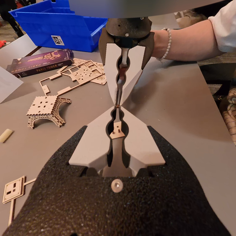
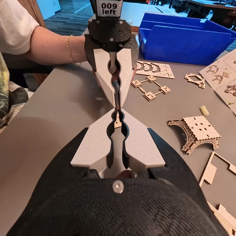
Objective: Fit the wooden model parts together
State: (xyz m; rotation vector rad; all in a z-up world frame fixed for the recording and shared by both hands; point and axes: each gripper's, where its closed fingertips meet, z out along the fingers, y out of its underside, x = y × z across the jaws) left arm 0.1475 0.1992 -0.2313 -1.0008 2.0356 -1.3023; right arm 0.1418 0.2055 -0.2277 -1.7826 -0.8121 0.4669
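Note:
My left gripper (image 1: 117,107) and my right gripper (image 1: 117,103) meet tip to tip above the grey table. Both are shut on a small square wooden plate with slots (image 1: 118,132). The plate hangs below the tips and shows through the gap between my left fingers. In the right wrist view the right gripper (image 2: 118,110) faces the left gripper (image 2: 117,105), and the same plate (image 2: 117,123) shows in the gap. The assembled wooden tower base (image 1: 43,109) stands on the table to the side and also shows in the right wrist view (image 2: 196,129).
A blue bin (image 1: 51,29) stands at the back. A dark model box (image 1: 40,63) and laser-cut wooden sheets (image 1: 83,74) lie near it. A frame of four square pads (image 2: 151,88), a white peg (image 2: 204,110) and an instruction sheet (image 2: 224,79) lie on the table. A person's arms reach in. My left and right fingertips are right by each other.

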